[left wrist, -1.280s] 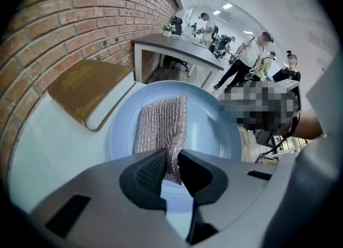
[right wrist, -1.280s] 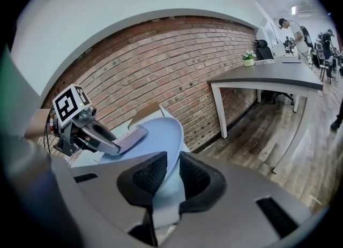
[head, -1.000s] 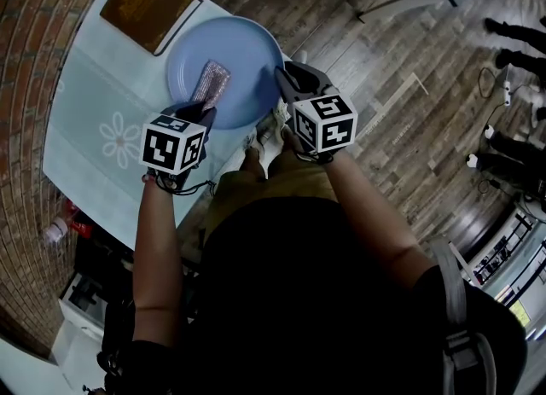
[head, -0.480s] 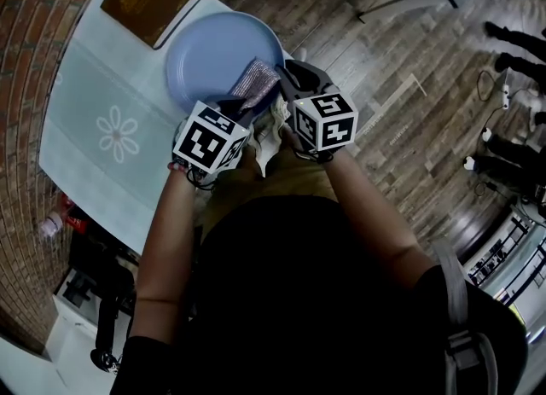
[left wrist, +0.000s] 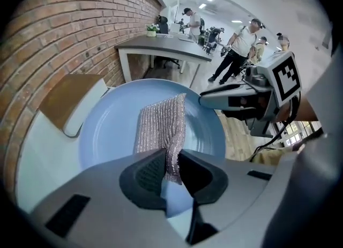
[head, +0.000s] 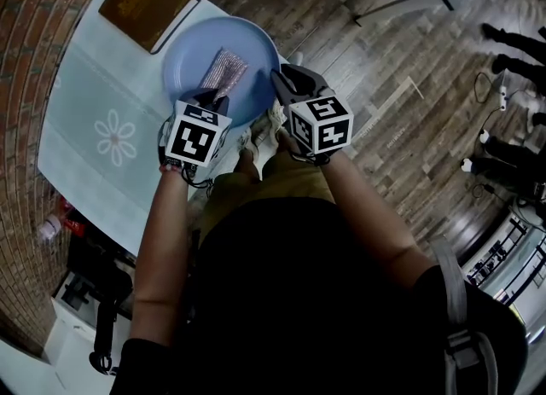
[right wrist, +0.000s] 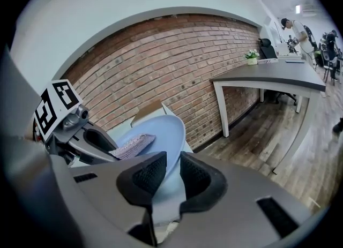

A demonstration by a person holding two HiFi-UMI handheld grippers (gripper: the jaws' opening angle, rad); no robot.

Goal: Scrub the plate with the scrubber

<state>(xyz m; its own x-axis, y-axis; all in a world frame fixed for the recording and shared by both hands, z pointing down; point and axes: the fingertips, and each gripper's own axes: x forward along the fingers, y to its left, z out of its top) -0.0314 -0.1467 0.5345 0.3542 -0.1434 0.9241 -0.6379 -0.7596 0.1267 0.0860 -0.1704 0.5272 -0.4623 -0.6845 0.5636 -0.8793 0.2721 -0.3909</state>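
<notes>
Both tools are clenched, left gripper [left wrist: 170,169] on the scrubber [left wrist: 159,124], right gripper [right wrist: 171,174] on the plate [right wrist: 163,129] rim: brace firmly and sweep the scrubber flat.

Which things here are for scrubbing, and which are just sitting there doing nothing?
For the job:
- plate, its rim pinched by the right gripper
- scrubber, lying on the plate, one end held by the left gripper

Just lying about:
- brown board, on the table beyond the plate
- flower print on the tablecloth
</notes>
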